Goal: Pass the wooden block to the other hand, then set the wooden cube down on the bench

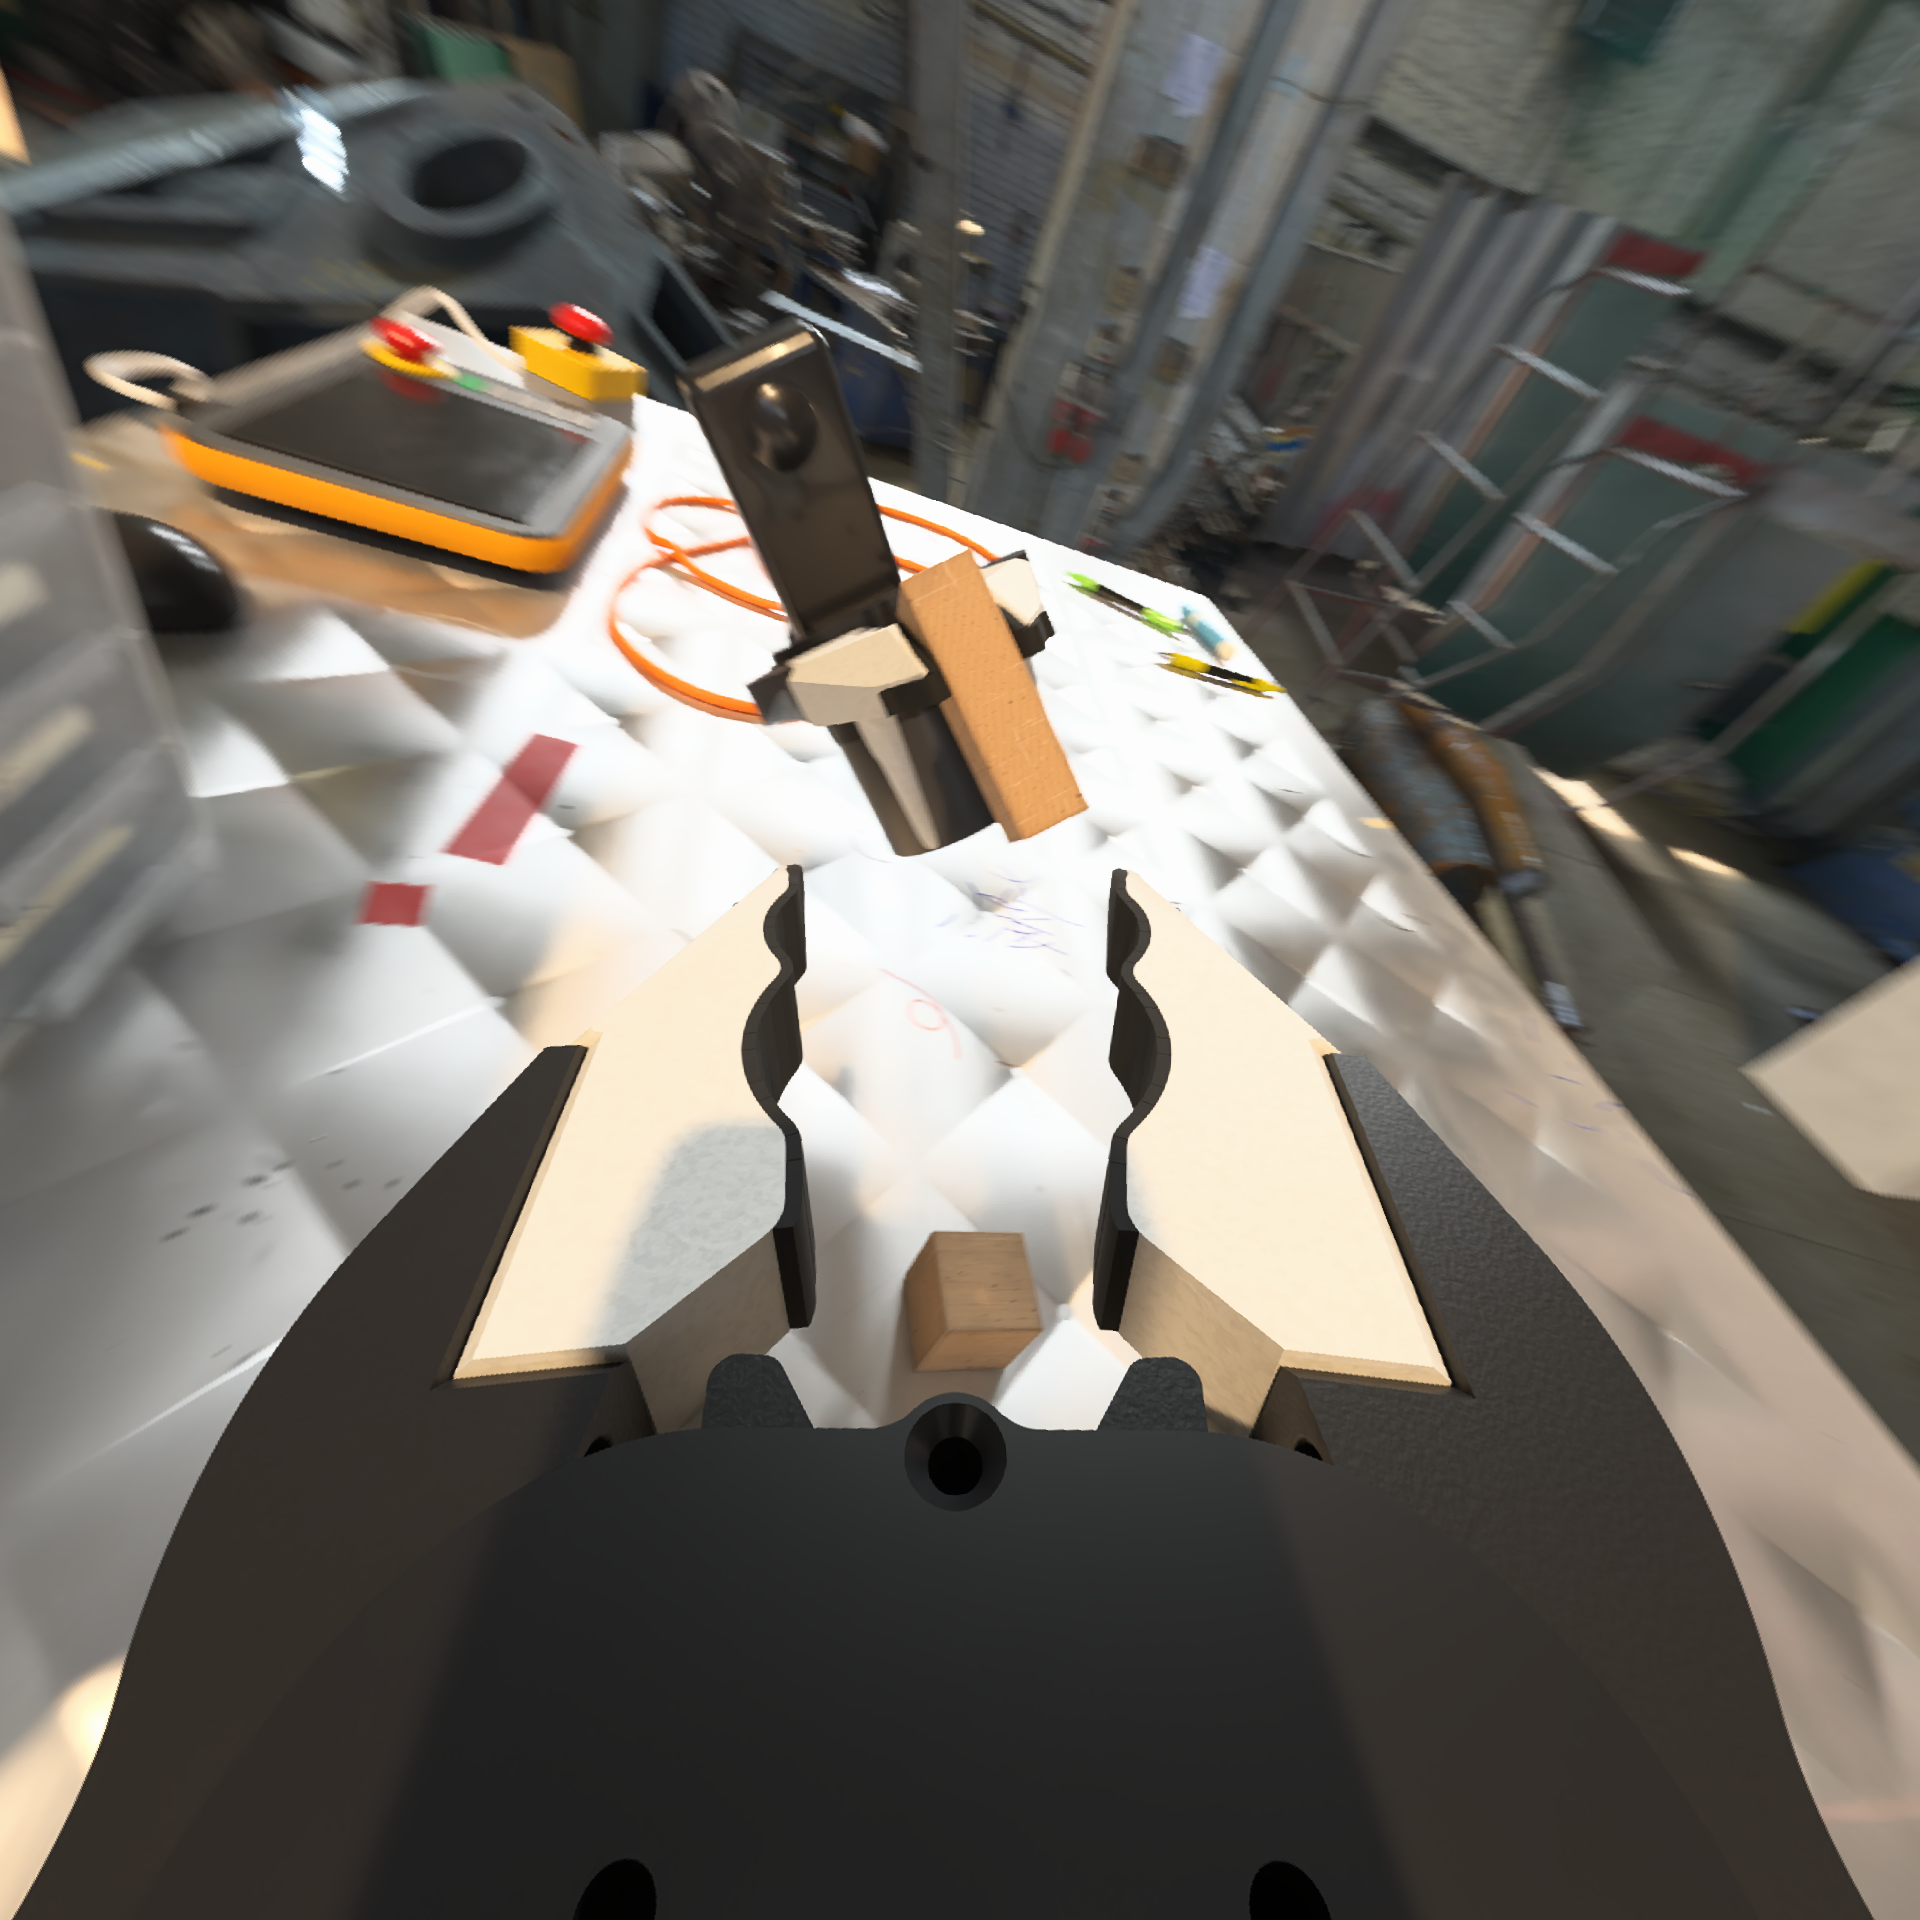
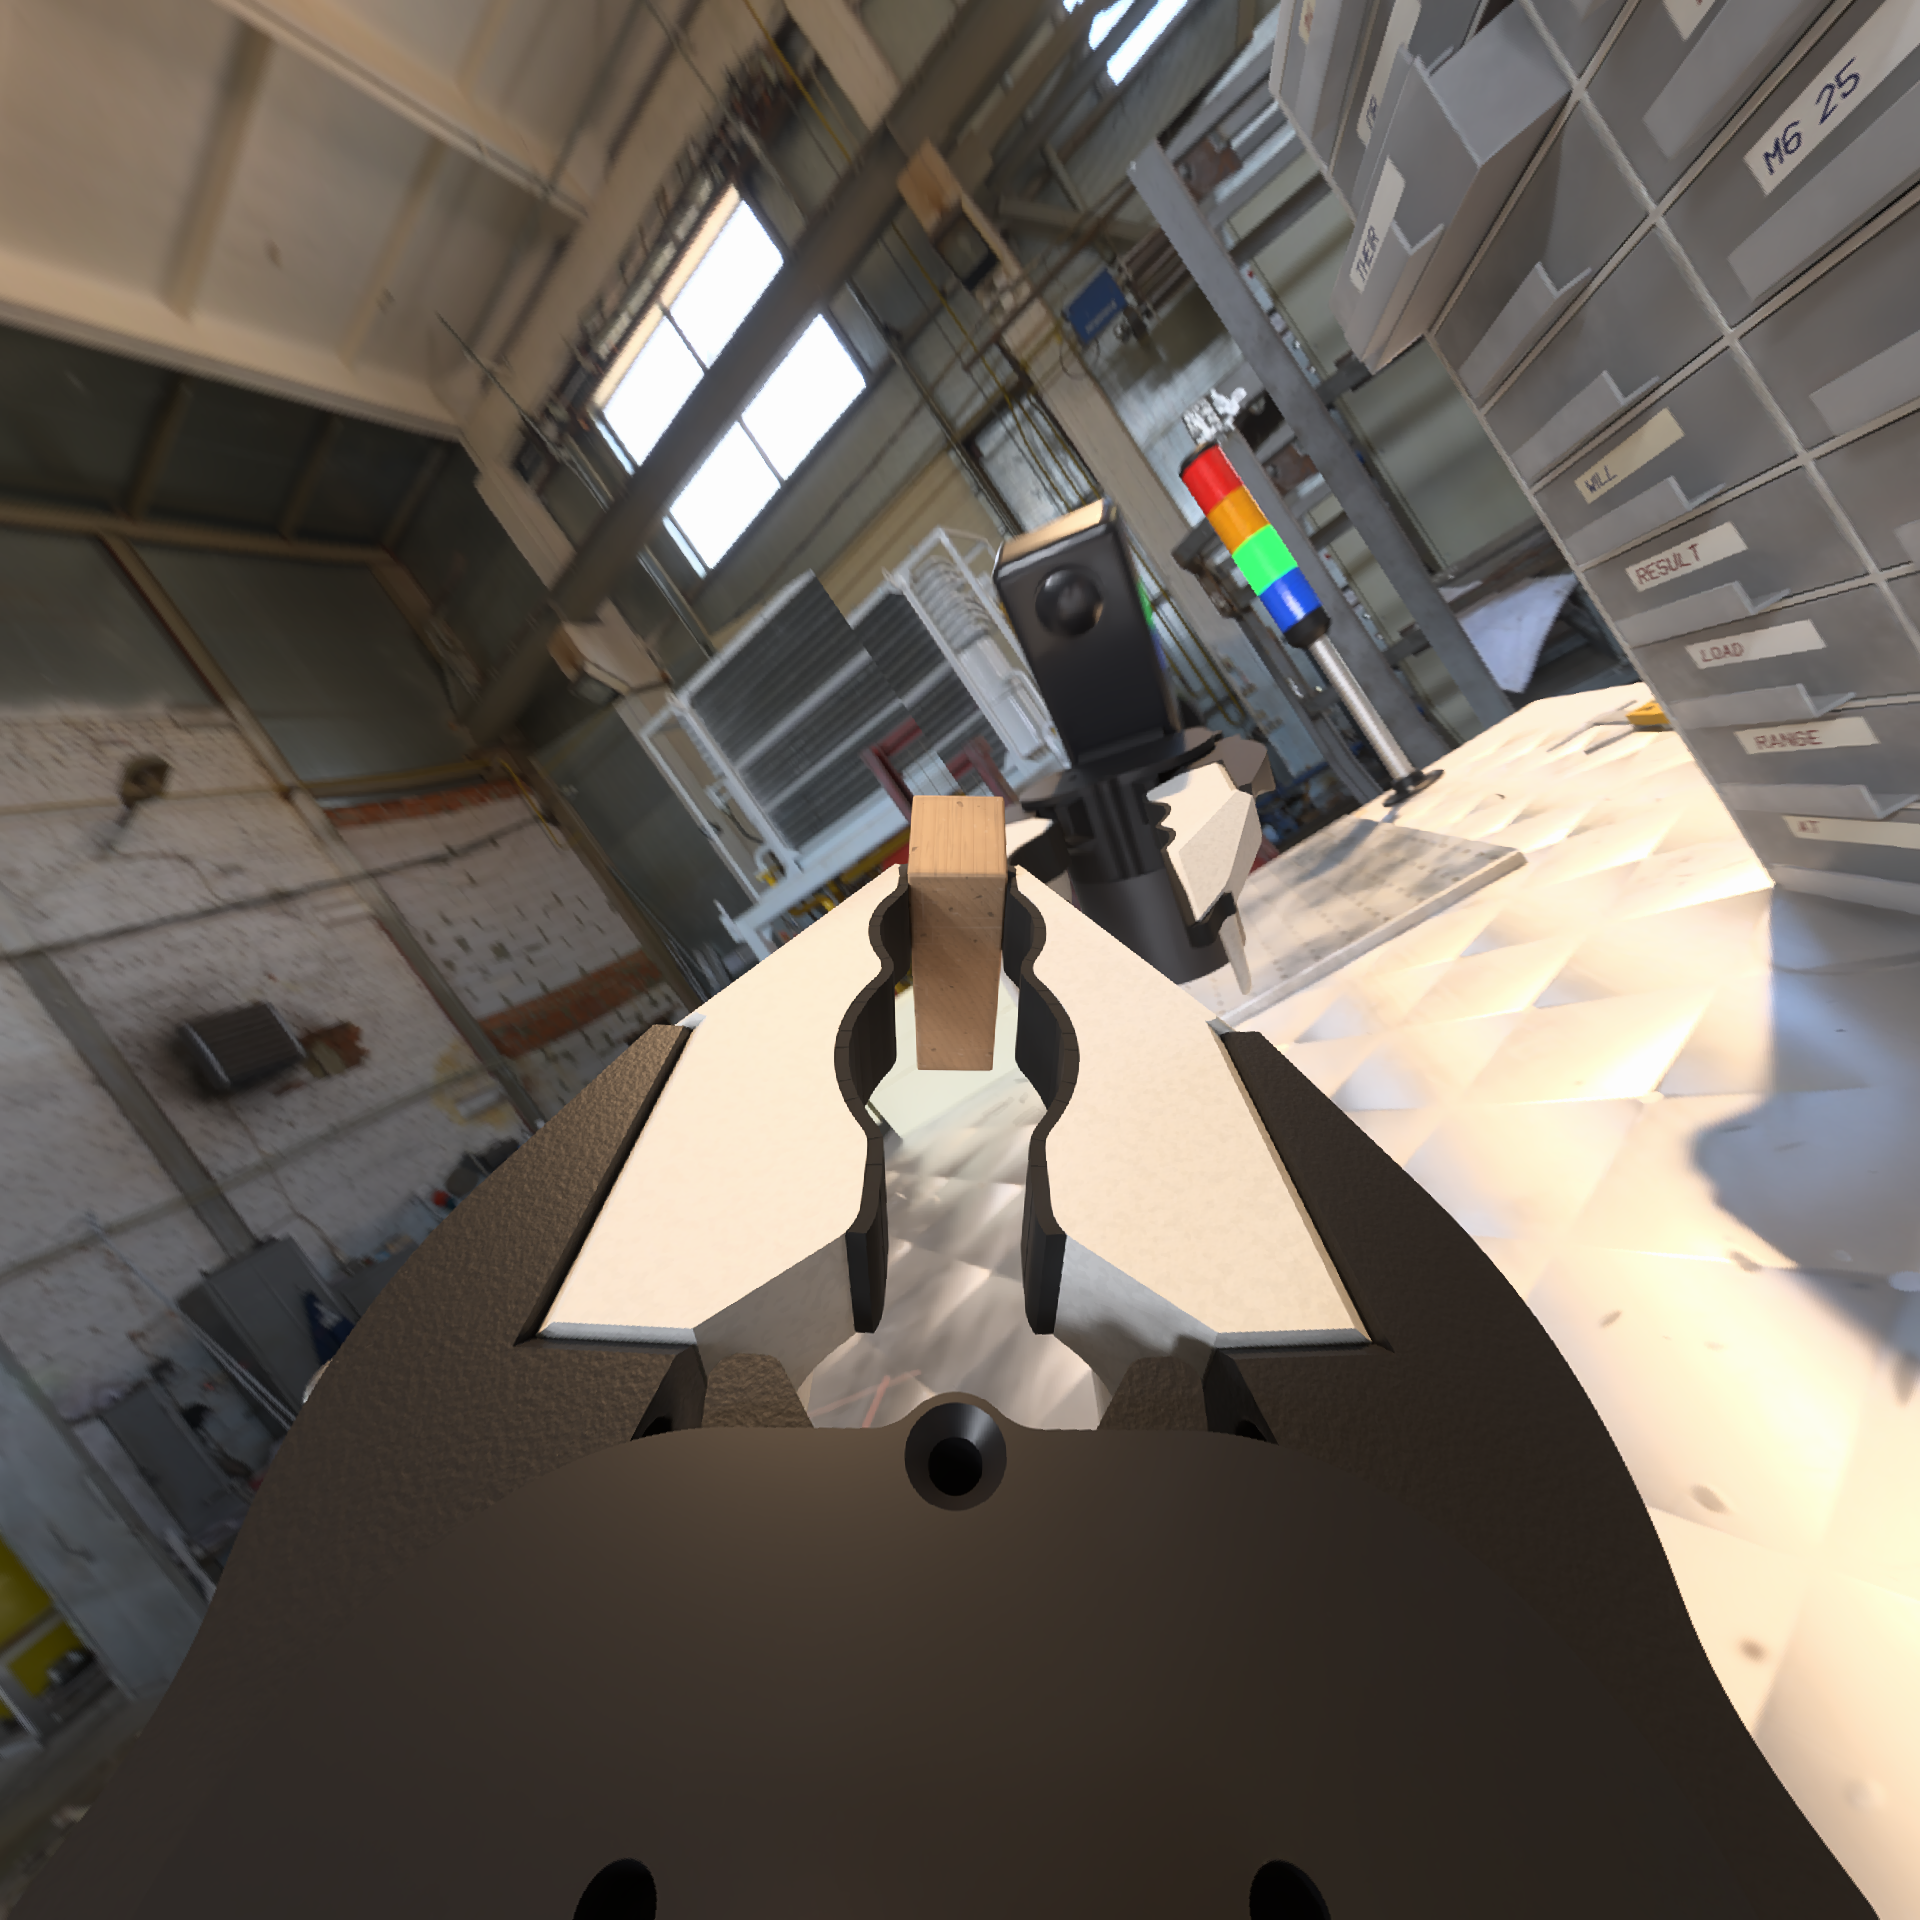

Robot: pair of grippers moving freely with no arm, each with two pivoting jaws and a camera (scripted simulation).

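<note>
A small wooden cube (image 1: 971,1299) rests on the white quilted bench (image 1: 582,1039), seen low between my left gripper's finger bases and not touching them. My left gripper (image 1: 956,904) is open and empty above the bench. Ahead of it, my right gripper (image 1: 961,800) hangs tilted over the bench, shut on a long wooden block (image 1: 997,707). In the right wrist view the right gripper (image 2: 956,904) clamps the wooden block (image 2: 956,935) at its fingertips, and the block stands upright. The left gripper (image 2: 1205,935) shows beyond it, open, over the bench (image 2: 1455,1039).
An orange teach pendant (image 1: 416,468), a yellow stop-button box (image 1: 577,358), an orange cable loop (image 1: 665,623), pens (image 1: 1195,634) and red tape strips (image 1: 509,800) lie on the bench. A signal tower (image 2: 1257,540), a grey plate (image 2: 1382,883) and a drawer cabinet (image 2: 1714,520) stand at its side.
</note>
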